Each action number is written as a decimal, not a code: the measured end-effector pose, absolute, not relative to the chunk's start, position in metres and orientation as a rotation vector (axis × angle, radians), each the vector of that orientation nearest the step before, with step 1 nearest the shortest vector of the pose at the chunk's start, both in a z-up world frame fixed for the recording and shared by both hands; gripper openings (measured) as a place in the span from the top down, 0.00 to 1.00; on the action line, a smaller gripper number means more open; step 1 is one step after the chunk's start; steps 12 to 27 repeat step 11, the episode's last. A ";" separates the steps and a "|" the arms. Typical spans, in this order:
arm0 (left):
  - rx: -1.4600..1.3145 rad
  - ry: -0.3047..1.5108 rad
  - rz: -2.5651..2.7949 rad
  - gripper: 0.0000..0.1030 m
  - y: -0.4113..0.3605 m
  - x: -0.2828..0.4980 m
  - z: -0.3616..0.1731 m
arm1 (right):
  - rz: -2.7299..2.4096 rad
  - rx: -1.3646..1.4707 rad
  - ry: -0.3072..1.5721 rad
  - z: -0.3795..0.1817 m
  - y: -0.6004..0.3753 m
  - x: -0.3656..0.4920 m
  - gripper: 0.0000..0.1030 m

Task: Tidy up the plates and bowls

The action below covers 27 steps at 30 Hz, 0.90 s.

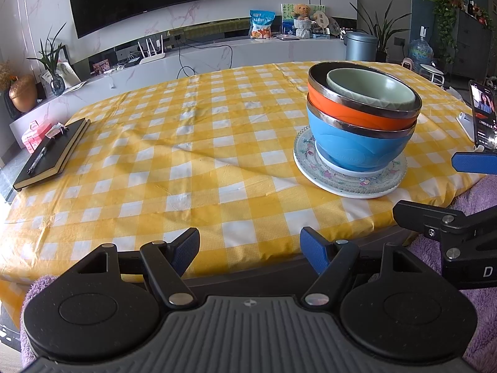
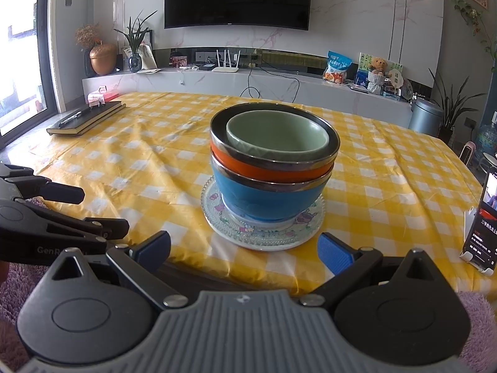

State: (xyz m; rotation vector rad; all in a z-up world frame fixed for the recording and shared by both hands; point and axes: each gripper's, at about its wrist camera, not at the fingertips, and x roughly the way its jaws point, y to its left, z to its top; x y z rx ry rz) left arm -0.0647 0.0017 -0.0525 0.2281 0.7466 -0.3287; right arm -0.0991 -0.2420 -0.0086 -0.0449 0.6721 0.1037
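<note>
A stack stands on the yellow checked tablecloth [image 1: 155, 143]: a flowered glass plate [image 1: 313, 168] [image 2: 223, 227] carries a blue bowl [image 1: 351, 143] [image 2: 264, 199], an orange bowl [image 1: 351, 112] [image 2: 248, 168] nested in it, and a small green bowl [image 1: 369, 88] [image 2: 276, 136] on top. My left gripper [image 1: 250, 251] is open and empty at the table's near edge, left of the stack. My right gripper [image 2: 245, 253] is open and empty, just in front of the plate. Each gripper shows at the edge of the other's view.
A black notebook with a pen [image 1: 52, 152] [image 2: 87, 118] lies at the table's far left. A phone on a stand [image 1: 483, 115] [image 2: 483, 223] stands at the right edge. A TV console with plants and a router runs behind the table.
</note>
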 end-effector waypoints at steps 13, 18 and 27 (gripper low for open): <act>0.226 0.744 -0.330 0.16 0.001 -0.065 -0.051 | 0.104 -0.045 0.672 -0.009 -0.242 -0.099 0.04; 0.226 0.744 -0.330 0.16 0.001 -0.065 -0.051 | 0.104 -0.045 0.672 -0.009 -0.242 -0.099 0.04; 0.226 0.744 -0.330 0.16 0.001 -0.065 -0.051 | 0.104 -0.045 0.672 -0.009 -0.242 -0.099 0.04</act>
